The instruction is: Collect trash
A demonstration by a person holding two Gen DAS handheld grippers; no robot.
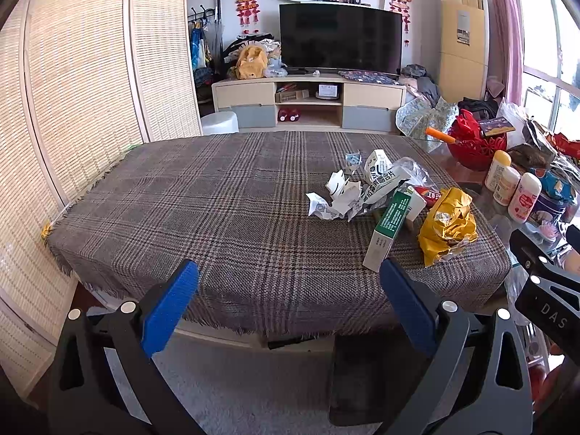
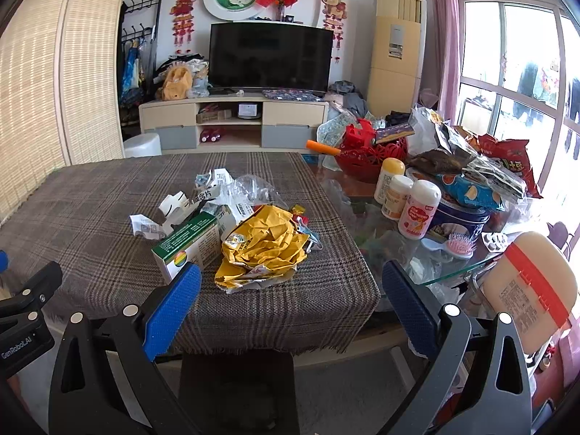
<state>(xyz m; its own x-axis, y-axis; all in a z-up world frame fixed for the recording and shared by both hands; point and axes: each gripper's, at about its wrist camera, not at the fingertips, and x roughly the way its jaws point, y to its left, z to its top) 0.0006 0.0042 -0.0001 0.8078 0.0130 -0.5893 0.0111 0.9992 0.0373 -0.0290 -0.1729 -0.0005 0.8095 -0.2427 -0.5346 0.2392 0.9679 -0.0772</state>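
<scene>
Both pairs of tongs hang just short of the near edge of the tabletop point(image 1: 181, 195), spread wide with nothing between the blue pads. The left tongs point(image 1: 290, 282) face bare plaid cloth point(image 2: 90, 195); the right tongs point(image 2: 291, 284) point straight at the trash, which sits in a loose heap on the cloth toward its right side. Nearest is a crumpled yellow wrapper point(image 2: 264, 250), touching a green and white box point(image 2: 188, 246) on its left, with torn white paper point(image 2: 152, 224) and clear plastic film point(image 2: 253, 185) behind.

The risks, as I judge them: the heap is tangled, so lifting the wrapper may drag smaller scraps off the edge onto the floor. The pads could also catch the cloth and tug it, shifting everything on it. Just right of the cloth, on the glass, stand three small bottles point(image 2: 406, 199) near a hairbrush point(image 2: 460, 244); a wide sweep of the right tongs may topple them. The box may slide rather than be gripped.
</scene>
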